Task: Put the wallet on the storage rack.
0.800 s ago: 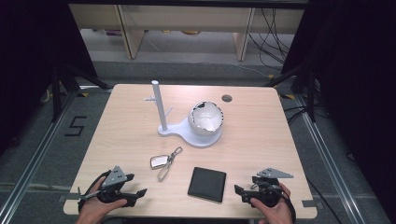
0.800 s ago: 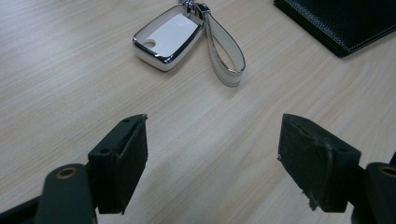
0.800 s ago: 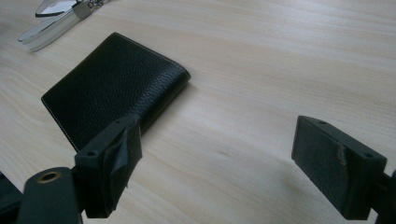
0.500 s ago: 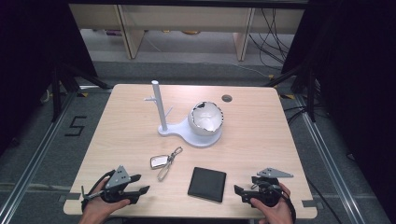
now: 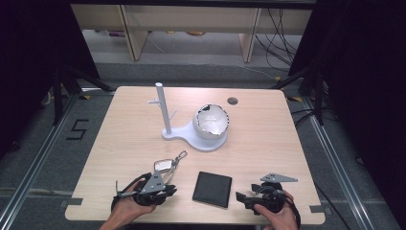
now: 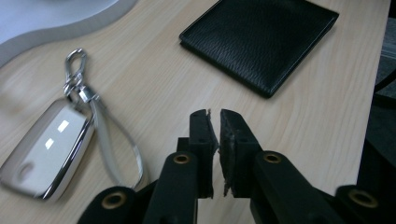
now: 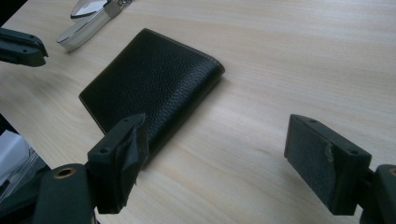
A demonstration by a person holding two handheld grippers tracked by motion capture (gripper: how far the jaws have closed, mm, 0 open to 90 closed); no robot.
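A black leather wallet lies flat near the table's front edge, between my two grippers. A silver key fob with a strap and a clip lies just left of it. My left gripper is low over the table, right beside the fob, with its jaws shut on nothing. My right gripper stands open at the wallet's right corner, its left jaw over the wallet's near edge. Nothing is held between its pads.
A white stand with an upright post and a white bowl-shaped shell sits at the table's middle. A small round hole is near the far edge. The wooden table drops off just behind both hands.
My left hand has moved right along the front edge, from the table's left corner to beside the key fob. The right gripper has stayed in place.
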